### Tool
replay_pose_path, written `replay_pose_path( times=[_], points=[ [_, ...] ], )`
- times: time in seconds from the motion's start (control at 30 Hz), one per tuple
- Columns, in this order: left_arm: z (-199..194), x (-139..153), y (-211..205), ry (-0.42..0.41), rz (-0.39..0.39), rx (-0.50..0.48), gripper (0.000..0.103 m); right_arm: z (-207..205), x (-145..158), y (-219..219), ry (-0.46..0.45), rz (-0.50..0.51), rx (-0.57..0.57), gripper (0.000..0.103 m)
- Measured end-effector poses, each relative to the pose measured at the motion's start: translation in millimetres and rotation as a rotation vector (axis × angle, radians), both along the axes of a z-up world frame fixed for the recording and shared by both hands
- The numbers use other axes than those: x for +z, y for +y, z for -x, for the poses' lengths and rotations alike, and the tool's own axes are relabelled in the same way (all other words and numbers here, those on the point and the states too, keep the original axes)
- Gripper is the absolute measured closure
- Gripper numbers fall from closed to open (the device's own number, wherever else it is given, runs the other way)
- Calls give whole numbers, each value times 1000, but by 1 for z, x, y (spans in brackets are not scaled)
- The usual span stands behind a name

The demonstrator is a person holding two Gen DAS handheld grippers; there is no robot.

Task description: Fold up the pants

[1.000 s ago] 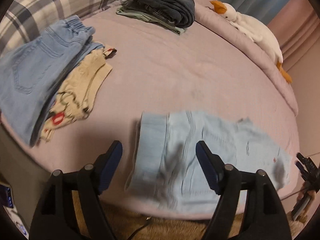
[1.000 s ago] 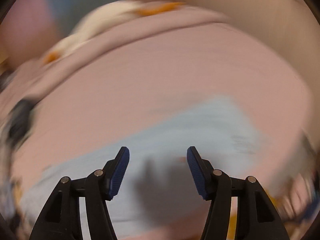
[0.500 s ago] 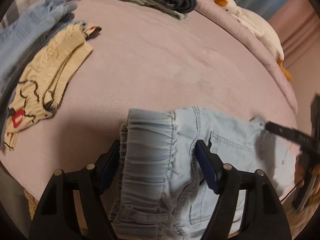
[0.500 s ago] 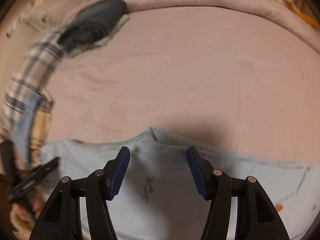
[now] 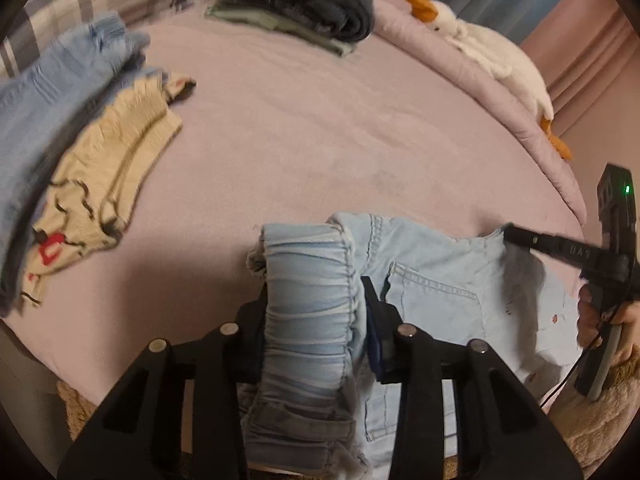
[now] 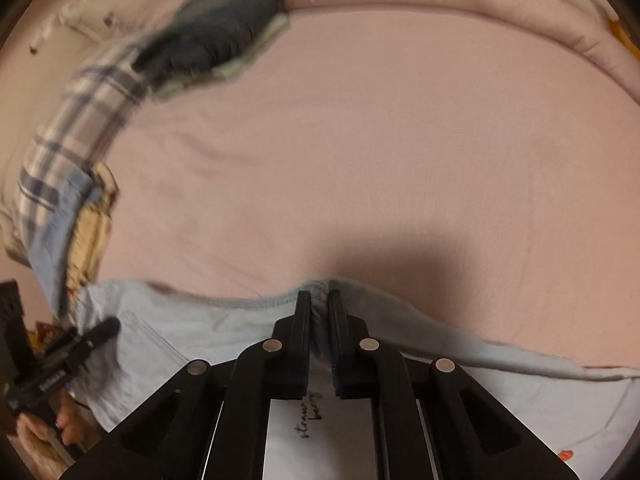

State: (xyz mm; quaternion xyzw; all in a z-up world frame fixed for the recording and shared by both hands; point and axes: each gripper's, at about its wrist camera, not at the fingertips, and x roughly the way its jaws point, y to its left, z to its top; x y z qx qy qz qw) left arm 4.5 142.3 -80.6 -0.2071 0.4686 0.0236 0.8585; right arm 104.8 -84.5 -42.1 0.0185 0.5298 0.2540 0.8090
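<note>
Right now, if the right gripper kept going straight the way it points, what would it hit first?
The right gripper is shut on the light blue pants at their far edge. Straight ahead lies only the bare pink bedspread; nothing else seems to stand in line, though depth is unclear.

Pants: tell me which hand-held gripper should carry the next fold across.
Left, probably. The left hand-held gripper is clamped on the bunched waistband of the pants, the bulky end. The right hand-held gripper only pinches a thin edge, better as an anchor.
</note>
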Motion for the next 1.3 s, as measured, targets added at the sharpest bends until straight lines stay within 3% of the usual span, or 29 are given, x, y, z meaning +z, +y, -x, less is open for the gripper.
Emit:
replay_pose_path(
  times=[0.07,0.2,0.27,0.57,0.83,0.97,1.03,1.1,1.17,1.3],
  points=[
    [4,3,-6,-18,-58,-8,65,1,3,1,-29,9,-12,94],
    [-2,-16,-14,37,-152,-7,60,-5,-33,16,5,115,-12,94],
    [-2,-16,-14,36,-157,-4,60,-5,-48,23,-15,152,-20,94],
    [-4,-24,-12,39,-173,11,49,-13,-51,23,-18,127,-48,95],
    [-6,-27,-18,32,-210,15,43,-8,-51,42,-131,242,-93,96],
    [-2,-20,-13,51,-180,16,43,-9,-42,30,-121,200,-94,95],
    [2,-12,-13,59,-177,27,45,-6,-30,14,-105,151,-126,83],
    [6,-3,-18,46,-197,31,45,6,-11,-12,-143,91,-185,54],
    [10,7,-25,25,-245,28,42,20,3,-38,-183,56,-223,48],
    [14,29,-41,-18,-312,-9,28,42,10,-100,-186,17,-328,48]
  ],
)
